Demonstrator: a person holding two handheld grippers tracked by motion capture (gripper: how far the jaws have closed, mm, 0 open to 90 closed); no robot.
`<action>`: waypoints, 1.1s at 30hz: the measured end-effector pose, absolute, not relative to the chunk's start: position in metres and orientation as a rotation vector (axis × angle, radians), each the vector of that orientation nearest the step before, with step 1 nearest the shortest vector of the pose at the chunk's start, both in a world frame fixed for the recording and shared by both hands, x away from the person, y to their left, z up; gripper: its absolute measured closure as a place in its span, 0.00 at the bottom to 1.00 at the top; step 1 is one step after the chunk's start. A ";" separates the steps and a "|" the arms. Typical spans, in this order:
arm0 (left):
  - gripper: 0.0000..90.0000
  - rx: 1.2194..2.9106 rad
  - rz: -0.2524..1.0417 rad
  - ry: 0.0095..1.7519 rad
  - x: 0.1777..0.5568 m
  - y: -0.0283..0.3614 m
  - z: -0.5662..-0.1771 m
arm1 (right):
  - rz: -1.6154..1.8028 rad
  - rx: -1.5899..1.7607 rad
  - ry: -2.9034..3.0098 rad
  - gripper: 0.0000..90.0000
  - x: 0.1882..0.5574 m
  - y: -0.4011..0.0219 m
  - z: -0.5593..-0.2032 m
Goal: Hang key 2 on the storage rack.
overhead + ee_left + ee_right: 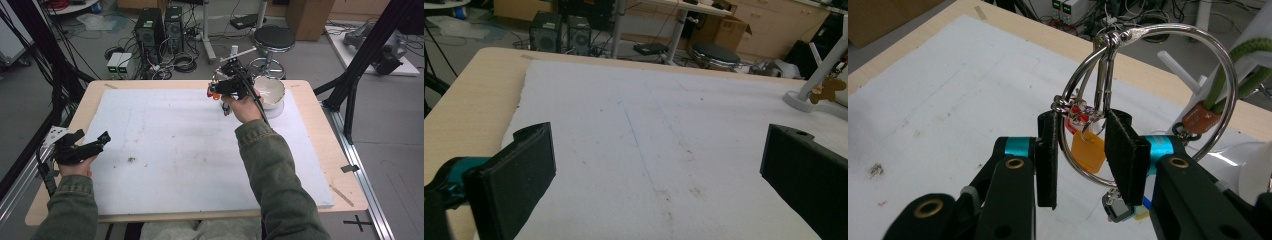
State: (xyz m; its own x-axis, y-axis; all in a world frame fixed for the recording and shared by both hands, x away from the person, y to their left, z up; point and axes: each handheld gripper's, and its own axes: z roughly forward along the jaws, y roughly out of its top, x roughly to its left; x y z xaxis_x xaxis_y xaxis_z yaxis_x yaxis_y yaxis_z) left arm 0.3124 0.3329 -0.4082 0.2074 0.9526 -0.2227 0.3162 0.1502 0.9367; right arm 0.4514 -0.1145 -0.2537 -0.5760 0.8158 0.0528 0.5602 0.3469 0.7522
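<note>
White mat [190, 150] on wooden table [327, 150], cables and computers behind. Right gripper [1080, 150] narrowed on large metal key ring [1193, 40] with orange tag [1088, 150], held up just beside white bowl [270, 90]. Left gripper [92, 142] wide apart, holding nothing, well away at near left edge.

White mat [175, 150] bare and open, bowl [270, 90] blocks far-right corner
</note>
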 end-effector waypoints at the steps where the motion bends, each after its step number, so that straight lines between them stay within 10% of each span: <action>1: 0.02 1.383 0.732 1.321 0.312 0.334 -0.408 | 1.074 1.217 2.289 0.75 0.454 -0.114 -0.253; 33: 0.02 1.382 0.722 1.320 0.312 0.336 -0.409 | 1.113 1.321 2.284 0.75 0.508 -0.093 -0.247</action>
